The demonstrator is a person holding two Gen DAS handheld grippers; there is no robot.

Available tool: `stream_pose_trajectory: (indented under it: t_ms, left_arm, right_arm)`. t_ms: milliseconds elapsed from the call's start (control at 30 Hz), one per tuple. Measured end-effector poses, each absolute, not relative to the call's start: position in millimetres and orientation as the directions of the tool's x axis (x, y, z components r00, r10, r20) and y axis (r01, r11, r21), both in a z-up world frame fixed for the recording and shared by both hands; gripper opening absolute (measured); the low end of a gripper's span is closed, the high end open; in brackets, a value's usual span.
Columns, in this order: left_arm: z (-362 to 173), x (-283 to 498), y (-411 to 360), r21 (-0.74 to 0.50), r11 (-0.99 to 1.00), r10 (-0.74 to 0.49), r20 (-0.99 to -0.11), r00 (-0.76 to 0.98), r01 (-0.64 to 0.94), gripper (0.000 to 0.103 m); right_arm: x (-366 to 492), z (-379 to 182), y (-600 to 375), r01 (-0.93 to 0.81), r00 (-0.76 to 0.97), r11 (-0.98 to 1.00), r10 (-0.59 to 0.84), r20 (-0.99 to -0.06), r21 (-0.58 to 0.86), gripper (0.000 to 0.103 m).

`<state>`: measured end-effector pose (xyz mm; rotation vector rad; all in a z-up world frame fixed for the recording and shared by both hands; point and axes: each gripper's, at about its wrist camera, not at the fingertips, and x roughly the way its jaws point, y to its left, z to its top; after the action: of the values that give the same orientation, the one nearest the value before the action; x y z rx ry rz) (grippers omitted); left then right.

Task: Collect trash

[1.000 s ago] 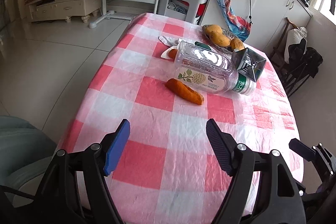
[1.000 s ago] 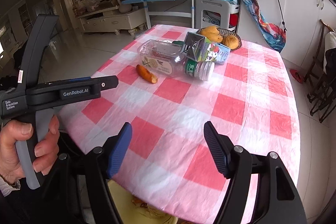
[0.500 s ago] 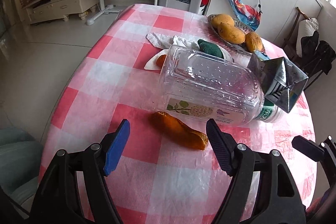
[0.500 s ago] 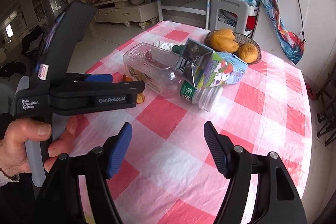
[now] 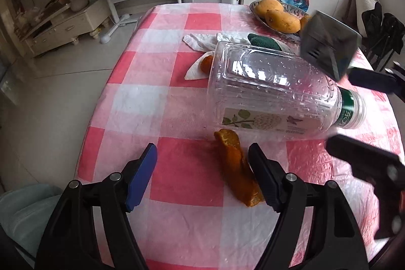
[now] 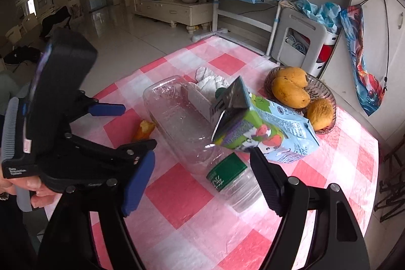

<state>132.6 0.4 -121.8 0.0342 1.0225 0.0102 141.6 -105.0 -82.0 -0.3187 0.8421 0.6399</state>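
Trash strewn over the checked surface [image 5: 177, 232]: orange peel [image 5: 238, 168] nearest, clear plastic bottle [image 5: 273, 87] on its side just behind, drink carton [image 6: 265, 128] leaning on the bottle, crumpled tissue [image 5: 202, 39] beyond. Compared with a second ago, both views much closer to the pile. Left hand-held gripper [image 5: 202, 153] released and wide, now straddling the peel, which before lay well ahead; looks lined up for a first pick. Right hand-held gripper [image 6: 202, 156] opening, nothing pressed between its jaws, the bottle's green-banded neck framed between them. Hard to tell whether the left jaw pad touches the peel. No bin in view. Dark green item [image 5: 263, 41] behind the bottle half hidden, unidentifiable. Second peel scrap by the tissue partly covered.
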Motion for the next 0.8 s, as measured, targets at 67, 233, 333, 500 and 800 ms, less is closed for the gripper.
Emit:
stream_pose_trajectory:
  t_ms: [67,233,333,500,800]
  left_arm:
    - [-120.3,131.3,5.3,0.035,0.999,0.028,-0.854,0.519,0.003,0.063]
    - [-118.4,128.9,14.2,0.028,1.000,0.027,-0.852,0.522,-0.007,0.048]
    - [-116.7,125.7,17.5,-0.004,1.000,-0.004,-0.853,0.521,0.002,0.028]
    - [-116.4,113.7,14.6,-0.063,0.996,-0.085,-0.855,0.512,0.060,0.016]
    - [-115.7,75.5,19.8,-0.198,0.972,-0.233,-0.857,0.459,0.126,0.015]
  right_arm:
    - [153.1,-88.8,-100.3,-0.651,0.467,0.759,0.381,-0.798,-0.019,0.074]
    - [167.4,-104.8,-95.4,-0.655,0.396,0.756,0.366,-0.842,0.020,0.067]
    - [157.2,-105.1,-99.6,-0.634,0.375,0.770,0.379,-0.846,0.064,0.055]
    - [117.8,-104.8,-119.4,-0.539,0.394,0.837,0.345,-0.852,0.089,0.055]
    - [46.6,-102.0,-153.6,-0.369,0.391,0.914,0.317,-0.864,0.168,0.055]
